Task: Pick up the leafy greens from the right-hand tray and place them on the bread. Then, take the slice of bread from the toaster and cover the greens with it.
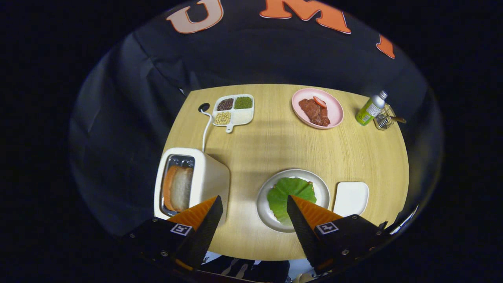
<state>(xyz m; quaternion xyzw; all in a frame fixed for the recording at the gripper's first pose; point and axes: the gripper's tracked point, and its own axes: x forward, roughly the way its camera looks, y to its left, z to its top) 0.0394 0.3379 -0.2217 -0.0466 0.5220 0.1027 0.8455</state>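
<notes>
The big green leaf [291, 193] lay flat on the round white plate [264, 204], near the front of the counter. A bit of bread peeked out under the leaf at its far edge. The leaf sat just ahead of one finger of the jaws [254, 204], and that finger's tip covered the near part of the leaf.

The jaws were wide open and held nothing. They hung above the counter.

At 9 o'clock from the plate stood the cream box-shaped toaster [204, 177]. A slice of white bread with a brown crust [178, 188] stuck up in its slot. The other finger's tip was just in front of the toaster. A white cord [205, 131] ran from the toaster toward the back of the counter.

At 3 o'clock from the plate, just beside it, was a small white square tray [351, 197] with nothing on it.

The counter was a light wood tabletop [275, 145]. Far back, at 11 o'clock from the plate, sat a white dish with four parts [234, 112] holding beans and grains. At 1 o'clock was a pink round plate [334, 112] with red meat slices [314, 111]. Further right stood a green bottle with a white cap [370, 108] next to a small clear jar [384, 120].
</notes>
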